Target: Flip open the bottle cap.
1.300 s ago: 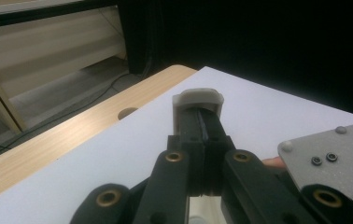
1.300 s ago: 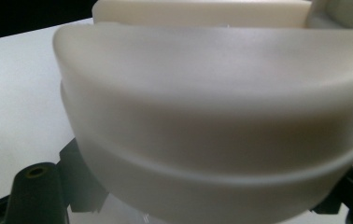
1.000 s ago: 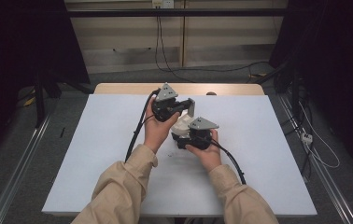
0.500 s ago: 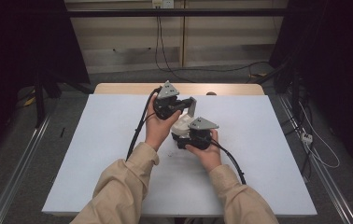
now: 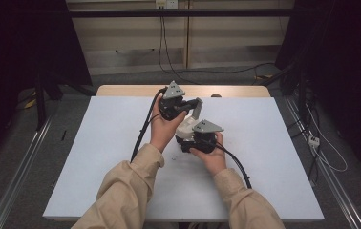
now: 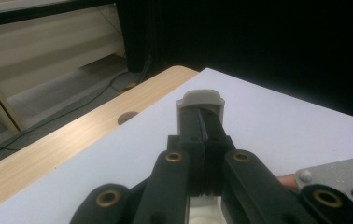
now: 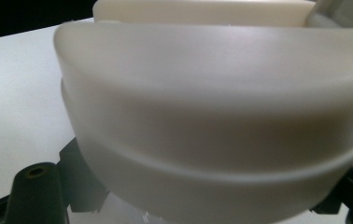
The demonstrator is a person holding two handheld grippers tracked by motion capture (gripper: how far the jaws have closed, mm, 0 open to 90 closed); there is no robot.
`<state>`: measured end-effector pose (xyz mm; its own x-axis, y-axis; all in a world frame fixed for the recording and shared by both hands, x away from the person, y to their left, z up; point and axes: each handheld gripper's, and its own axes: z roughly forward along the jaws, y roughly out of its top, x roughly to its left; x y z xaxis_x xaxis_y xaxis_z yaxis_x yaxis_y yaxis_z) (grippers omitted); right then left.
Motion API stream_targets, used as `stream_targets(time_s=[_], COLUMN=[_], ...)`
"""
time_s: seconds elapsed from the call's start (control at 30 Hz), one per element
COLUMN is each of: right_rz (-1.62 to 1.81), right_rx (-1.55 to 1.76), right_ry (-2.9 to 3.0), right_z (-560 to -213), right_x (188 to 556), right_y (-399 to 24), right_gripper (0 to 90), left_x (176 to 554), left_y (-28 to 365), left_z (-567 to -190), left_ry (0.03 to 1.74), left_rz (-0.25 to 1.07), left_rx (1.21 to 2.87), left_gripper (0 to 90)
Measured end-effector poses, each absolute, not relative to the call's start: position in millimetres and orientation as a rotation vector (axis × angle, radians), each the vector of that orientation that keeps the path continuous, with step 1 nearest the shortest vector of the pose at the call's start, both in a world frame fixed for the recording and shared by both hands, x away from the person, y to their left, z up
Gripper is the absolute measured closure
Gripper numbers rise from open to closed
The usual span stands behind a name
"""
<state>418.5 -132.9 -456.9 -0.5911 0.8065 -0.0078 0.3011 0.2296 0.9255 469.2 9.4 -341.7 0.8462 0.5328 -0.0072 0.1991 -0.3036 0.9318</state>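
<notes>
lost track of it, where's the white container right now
In the high view the white container sits mid-table between both hands, its upright lid pinched by the left tongs.

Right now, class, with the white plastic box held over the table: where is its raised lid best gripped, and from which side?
Grip the white box's upright lid at its thin free top edge, coming from the left, as the left gripper does: the flap is slim enough to pinch flat, while the right gripper steadies the rounded base.

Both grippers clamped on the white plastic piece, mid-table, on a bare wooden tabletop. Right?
Not quite: the table is covered by a white sheet, wood showing only along the far edge, as the high view shows. Left gripper and right gripper do clamp the white plastic piece.
</notes>
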Motion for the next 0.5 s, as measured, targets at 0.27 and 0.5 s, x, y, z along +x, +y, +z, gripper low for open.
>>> stream_targets(time_s=[0.27,0.5], right_rz=[1.345,1.344], right_rx=[1.013,1.012], right_ry=[2.016,2.016], right_z=[-456.9,-456.9], right_x=[418.6,418.6], right_y=[-133.0,-133.0], right_gripper=[18.7,18.7], left_x=[471.7,474.4], left_y=[6.5,4.5], left_z=[-342.5,-343.2], left_ry=[0.549,0.552], left_rz=[0.361,0.358], left_rx=[1.881,1.883], left_gripper=[90.0,90.0])
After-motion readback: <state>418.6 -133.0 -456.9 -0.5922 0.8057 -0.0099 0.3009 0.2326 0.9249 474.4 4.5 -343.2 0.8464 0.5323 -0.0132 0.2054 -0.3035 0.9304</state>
